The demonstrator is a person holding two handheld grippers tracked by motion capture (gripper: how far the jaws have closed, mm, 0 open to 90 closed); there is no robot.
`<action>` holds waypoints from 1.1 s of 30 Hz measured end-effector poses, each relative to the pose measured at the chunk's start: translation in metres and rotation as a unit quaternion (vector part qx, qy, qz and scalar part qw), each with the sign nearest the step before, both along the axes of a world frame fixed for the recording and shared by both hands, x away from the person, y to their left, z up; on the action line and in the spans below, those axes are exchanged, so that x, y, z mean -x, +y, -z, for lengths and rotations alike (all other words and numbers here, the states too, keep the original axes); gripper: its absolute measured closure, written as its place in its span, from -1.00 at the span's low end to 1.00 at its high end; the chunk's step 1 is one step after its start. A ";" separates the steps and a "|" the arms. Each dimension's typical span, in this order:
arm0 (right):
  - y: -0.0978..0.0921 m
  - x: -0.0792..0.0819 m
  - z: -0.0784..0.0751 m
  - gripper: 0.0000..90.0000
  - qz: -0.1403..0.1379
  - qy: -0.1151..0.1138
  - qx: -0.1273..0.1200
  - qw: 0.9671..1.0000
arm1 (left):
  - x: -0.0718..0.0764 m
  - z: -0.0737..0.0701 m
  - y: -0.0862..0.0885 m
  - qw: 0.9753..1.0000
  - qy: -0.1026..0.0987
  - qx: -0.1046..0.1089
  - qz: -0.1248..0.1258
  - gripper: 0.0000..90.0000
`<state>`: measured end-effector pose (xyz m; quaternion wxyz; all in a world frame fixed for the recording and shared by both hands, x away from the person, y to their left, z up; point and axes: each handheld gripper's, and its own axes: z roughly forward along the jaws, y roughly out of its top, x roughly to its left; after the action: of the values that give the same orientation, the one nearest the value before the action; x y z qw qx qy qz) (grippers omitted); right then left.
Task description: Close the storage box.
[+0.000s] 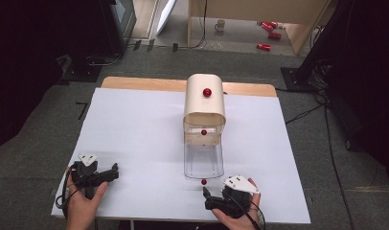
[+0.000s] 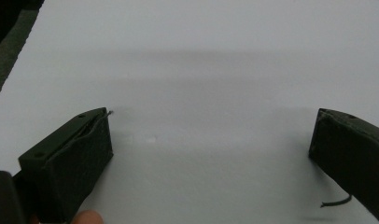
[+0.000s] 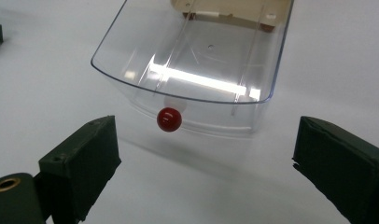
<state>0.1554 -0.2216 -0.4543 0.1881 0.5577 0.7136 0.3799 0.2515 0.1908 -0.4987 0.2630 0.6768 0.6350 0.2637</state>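
On the white desk (image 1: 135, 134) stands a cream bread-box-like cabinet (image 1: 205, 98) with a rounded top, set at the far middle. A red knob (image 1: 207, 92) sits on its top face. From its near side a clear plastic drawer (image 1: 203, 160) is pulled out toward the person, its transparent walls and floor showing the desk beneath. A second small red knob (image 1: 203, 132) shows at the cabinet's front opening, above the drawer's far end. On the drawer's near wall is a red ball handle (image 1: 203, 181), just off the desk surface.

The right tongs (image 1: 207, 194) lie near the desk's near edge, just near and right of the drawer's front, held in the person's right hand (image 1: 238, 211) with the grey three-cornered plate (image 1: 241, 184) on top. In the right gripper view the two black jaws are spread wide, nothing between them; the red ball handle (image 3: 169, 119) hangs on the curved clear front of the drawer (image 3: 192, 60) just beyond them, nearer the left jaw, not touched by either.

The left tongs (image 1: 113, 171) rest at the near left of the desk, well apart from the drawer, gripped by the left hand (image 1: 82, 203). In the left gripper view its jaws are also spread wide over bare white desk (image 2: 201, 70), holding nothing.
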 end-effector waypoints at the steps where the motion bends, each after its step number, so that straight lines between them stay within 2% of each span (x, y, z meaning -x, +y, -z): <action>1: 0.000 0.000 0.000 -0.85 0.000 0.000 0.000 1.000 | 0.000 0.000 0.000 1.000 0.000 0.000 0.000 -1.00; 4: 0.005 -0.001 0.005 -0.83 0.000 0.010 0.011 1.000 | 0.000 0.000 0.000 1.000 0.000 0.000 0.000 -1.00; 8: 0.008 -0.001 0.011 -0.72 0.001 0.021 0.009 1.000 | 0.000 0.000 0.000 1.000 0.000 0.000 0.000 -1.00; 14: 0.013 -0.003 0.017 -0.66 0.006 0.029 0.009 1.000 | 0.000 0.000 0.000 1.000 0.000 0.000 0.000 -1.00; 20: 0.014 -0.005 0.022 -0.35 0.013 0.025 -0.004 1.000 | 0.000 0.000 0.000 1.000 0.000 0.000 0.000 -1.00; 21: 0.014 -0.005 0.022 -0.35 0.013 0.025 -0.004 1.000 | 0.000 0.000 0.000 1.000 0.000 0.000 0.000 -1.00; 22: 0.014 -0.005 0.023 -0.23 0.010 0.022 -0.010 1.000 | 0.000 0.000 0.000 1.000 0.000 0.000 0.000 -1.00; 24: 0.014 -0.005 0.023 -0.16 0.009 0.020 -0.013 1.000 | 0.000 0.000 0.000 1.000 0.000 0.000 0.000 -1.00; 26: 0.015 -0.006 0.025 0.01 0.003 0.018 -0.022 1.000 | 0.000 0.000 0.000 1.000 0.000 0.000 0.000 -1.00; 33: 0.018 -0.009 0.029 0.27 0.000 0.018 -0.033 0.999 | 0.000 0.000 0.000 1.000 0.000 0.000 0.000 -1.00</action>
<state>0.1643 -0.2031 -0.4832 0.1562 0.5702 0.7041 0.3934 0.2516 0.1909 -0.4987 0.2631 0.6769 0.6348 0.2638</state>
